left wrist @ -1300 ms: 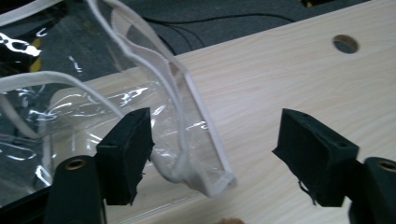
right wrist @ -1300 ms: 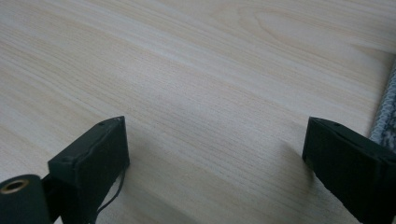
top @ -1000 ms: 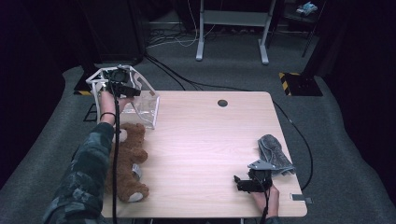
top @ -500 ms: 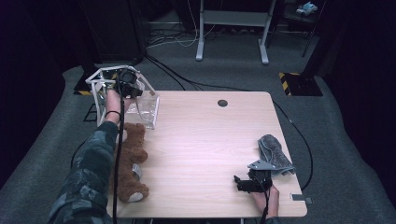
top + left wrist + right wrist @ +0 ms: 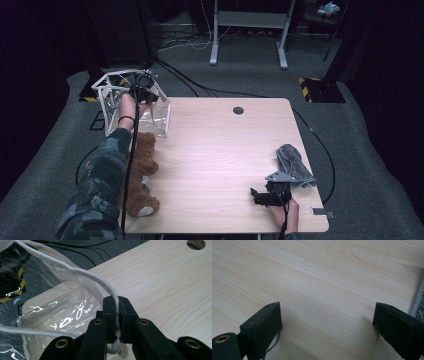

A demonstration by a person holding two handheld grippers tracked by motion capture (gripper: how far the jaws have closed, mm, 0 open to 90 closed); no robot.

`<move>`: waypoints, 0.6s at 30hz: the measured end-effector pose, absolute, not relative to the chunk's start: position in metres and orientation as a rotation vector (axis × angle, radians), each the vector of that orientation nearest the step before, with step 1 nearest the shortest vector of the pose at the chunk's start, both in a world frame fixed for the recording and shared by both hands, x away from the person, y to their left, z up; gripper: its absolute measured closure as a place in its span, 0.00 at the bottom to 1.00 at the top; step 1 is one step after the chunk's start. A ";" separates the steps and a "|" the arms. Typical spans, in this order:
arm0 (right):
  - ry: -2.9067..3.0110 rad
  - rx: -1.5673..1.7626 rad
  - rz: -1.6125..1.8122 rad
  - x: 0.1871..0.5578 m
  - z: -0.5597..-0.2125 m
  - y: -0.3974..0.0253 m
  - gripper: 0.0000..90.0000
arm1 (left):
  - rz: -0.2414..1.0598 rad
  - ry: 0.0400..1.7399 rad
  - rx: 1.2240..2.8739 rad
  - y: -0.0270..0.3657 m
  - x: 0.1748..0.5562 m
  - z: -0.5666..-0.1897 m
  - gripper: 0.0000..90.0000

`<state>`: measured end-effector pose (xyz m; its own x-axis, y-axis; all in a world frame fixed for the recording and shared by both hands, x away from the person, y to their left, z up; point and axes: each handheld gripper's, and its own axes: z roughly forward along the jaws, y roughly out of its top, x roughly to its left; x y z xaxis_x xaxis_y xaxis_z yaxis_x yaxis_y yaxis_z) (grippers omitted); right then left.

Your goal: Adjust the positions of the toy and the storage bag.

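Note:
A clear plastic bag (image 5: 150,112) with white cord trim stands at the table's far left corner. My left gripper (image 5: 145,94) is above it, shut on the bag's white cord handle (image 5: 105,287), which runs between the closed jaws. The bag's clear wall (image 5: 65,312) hangs to the left of the jaws. A brown teddy bear (image 5: 141,170) lies along the table's left edge under the forearm. My right gripper (image 5: 257,196) rests low over the table near the front right, open, with bare wood between its jaws. A grey cloth (image 5: 295,165) lies just right of it; its edge (image 5: 418,302) shows beside the right jaw.
The light wooden table (image 5: 225,150) has a round cable hole (image 5: 238,110) at the back. A white frame (image 5: 112,87) stands off the far left corner. Cables (image 5: 185,80) and desk legs (image 5: 215,50) lie on the grey floor beyond.
My left gripper has shifted slightly right and toward the table over the bag's top, holding the handle. The right gripper has stayed put.

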<state>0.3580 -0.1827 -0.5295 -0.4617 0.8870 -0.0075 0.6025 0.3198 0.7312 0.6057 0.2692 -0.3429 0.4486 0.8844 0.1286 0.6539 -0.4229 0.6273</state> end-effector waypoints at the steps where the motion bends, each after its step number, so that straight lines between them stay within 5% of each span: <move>1: 2.182 1.319 0.943 0.358 -0.530 -0.183 0.09 | 0.609 1.290 2.207 0.269 0.606 -0.342 0.95; 18: 2.178 1.324 0.939 0.358 -0.529 -0.183 0.09 | 0.545 1.143 2.232 0.223 0.601 -0.341 0.94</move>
